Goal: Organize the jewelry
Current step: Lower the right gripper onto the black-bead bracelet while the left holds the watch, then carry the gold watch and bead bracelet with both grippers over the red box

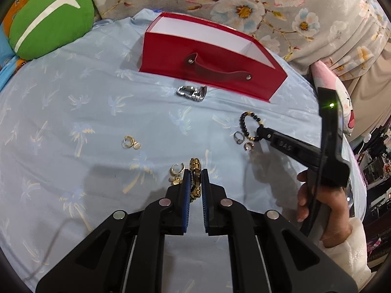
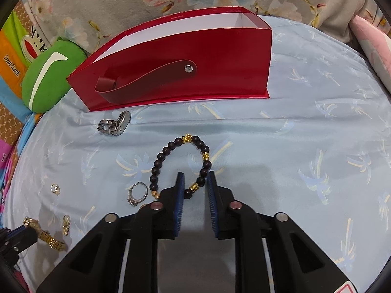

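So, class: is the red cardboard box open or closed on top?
Open: the red cardboard box has no lid, and its white inner walls show. Contents cannot be seen.

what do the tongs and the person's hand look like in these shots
Both the left tongs and the right tongs are black plastic with blue ribbed pads and round silver pivot pins. In the left wrist view, the right unit bears embossed lettering, a green light and a coiled black cable. The right hand is bare, with a fluffy white sleeve.

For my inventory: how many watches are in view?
2. Gold watch between the left jaws; silver watch on the cloth before the red box. The box may hide more.
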A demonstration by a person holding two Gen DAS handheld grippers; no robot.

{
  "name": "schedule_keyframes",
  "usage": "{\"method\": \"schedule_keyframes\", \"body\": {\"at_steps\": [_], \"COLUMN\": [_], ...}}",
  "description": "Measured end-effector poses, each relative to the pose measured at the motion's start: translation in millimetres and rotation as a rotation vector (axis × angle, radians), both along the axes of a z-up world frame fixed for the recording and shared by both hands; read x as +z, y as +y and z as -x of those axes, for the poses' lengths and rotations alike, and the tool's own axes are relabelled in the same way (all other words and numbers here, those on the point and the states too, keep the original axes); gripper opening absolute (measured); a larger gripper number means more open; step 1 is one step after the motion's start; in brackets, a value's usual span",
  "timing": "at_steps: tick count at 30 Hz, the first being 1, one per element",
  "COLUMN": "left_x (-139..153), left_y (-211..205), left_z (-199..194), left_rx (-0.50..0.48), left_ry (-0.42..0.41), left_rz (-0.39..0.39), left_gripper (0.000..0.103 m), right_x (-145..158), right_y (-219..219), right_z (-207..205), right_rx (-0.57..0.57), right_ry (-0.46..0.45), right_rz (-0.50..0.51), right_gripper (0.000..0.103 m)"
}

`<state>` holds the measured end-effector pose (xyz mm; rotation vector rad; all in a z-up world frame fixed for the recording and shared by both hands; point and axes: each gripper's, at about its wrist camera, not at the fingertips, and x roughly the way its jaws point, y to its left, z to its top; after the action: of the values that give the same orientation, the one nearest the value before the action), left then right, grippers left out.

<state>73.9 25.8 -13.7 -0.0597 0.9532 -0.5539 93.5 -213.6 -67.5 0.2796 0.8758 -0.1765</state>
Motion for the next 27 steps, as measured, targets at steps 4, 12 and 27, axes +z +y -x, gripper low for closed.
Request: {"method": "schedule_keyframes", "body": {"at_steps": [4, 12, 27], "left_x": [9, 30, 104], "left_y": [-3, -3, -39], "left_z": [-1, -13, -86], "left_rx": [-0.007, -0.002, 0.007], "left_ry": [-0.021, -0.082, -0.307], "left_rz": [0.009, 0.016, -0.035], "left_gripper": [0.008, 0.008, 0.008], "right_x": [0, 17, 138], "right_y": [3, 0, -1], "right_z": [-3, 1, -42], "right_rx": [0.005, -0.002, 0.063], "right_ry": [0.0, -0.05, -0.271], "right_rz": [0.018, 0.022, 0.122], "right_gripper": [0.007, 0.006, 0.006]}}
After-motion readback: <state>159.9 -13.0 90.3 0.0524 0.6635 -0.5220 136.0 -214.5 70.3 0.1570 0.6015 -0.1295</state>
